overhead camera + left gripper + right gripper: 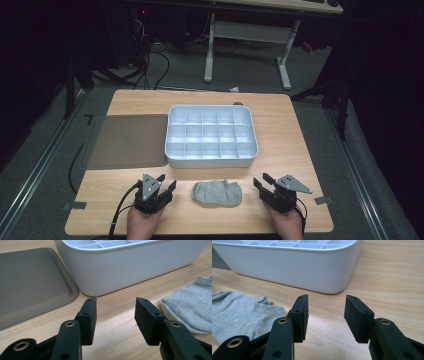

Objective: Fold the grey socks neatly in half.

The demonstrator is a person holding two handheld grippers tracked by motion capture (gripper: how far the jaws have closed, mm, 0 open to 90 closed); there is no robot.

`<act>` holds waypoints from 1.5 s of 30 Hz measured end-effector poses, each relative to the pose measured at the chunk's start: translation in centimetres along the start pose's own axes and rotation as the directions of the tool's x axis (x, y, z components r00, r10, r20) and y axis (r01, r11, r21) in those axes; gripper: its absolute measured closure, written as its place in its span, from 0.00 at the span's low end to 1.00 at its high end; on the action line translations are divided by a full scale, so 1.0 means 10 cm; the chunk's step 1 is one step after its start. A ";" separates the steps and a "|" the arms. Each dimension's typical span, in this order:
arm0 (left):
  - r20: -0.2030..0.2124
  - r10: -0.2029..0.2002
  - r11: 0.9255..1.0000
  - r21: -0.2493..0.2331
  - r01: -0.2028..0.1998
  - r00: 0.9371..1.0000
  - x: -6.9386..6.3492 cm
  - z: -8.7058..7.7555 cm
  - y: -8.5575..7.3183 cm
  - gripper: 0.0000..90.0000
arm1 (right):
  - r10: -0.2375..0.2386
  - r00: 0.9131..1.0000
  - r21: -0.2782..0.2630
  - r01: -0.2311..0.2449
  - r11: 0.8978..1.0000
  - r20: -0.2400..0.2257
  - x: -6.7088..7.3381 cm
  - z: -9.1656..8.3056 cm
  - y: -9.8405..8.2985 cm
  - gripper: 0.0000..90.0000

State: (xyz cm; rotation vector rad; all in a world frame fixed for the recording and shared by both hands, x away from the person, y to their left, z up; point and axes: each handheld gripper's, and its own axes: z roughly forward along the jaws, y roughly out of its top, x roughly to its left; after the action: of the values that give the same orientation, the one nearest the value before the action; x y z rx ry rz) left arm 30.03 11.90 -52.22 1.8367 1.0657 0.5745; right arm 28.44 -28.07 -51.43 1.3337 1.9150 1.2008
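A grey sock (218,194) lies flat on the wooden table (300,145) near the front edge, between my two grippers. Behind it stands a white divided tray (212,161) with several empty compartments. My left gripper (167,183) rests left of the sock, open, nothing between its jaws. My right gripper (260,181) rests right of the sock, also open and empty. In the left gripper view the left gripper (116,300) faces the tray wall (125,267), with the sock (190,305) at right. In the right gripper view the right gripper (326,297) has the sock (239,312) at left and the tray (294,267) ahead.
A grey flat lid or mat (127,141) lies left of the tray, overhanging the table's left side. Beyond the table stand a white desk frame (247,45) and cables on the dark floor.
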 end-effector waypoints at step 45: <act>0.187 -0.006 0.999 0.046 -0.002 0.982 -0.15 0.04 0.02 0.54 | 0.003 0.999 0.072 0.000 0.997 -0.040 0.13 0.06 -0.02 0.60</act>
State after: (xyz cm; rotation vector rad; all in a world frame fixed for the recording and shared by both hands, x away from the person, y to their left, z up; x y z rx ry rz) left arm 29.63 10.44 -52.13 1.8882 0.9614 0.3704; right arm 28.37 -26.66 -51.80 1.3572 2.0032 1.1776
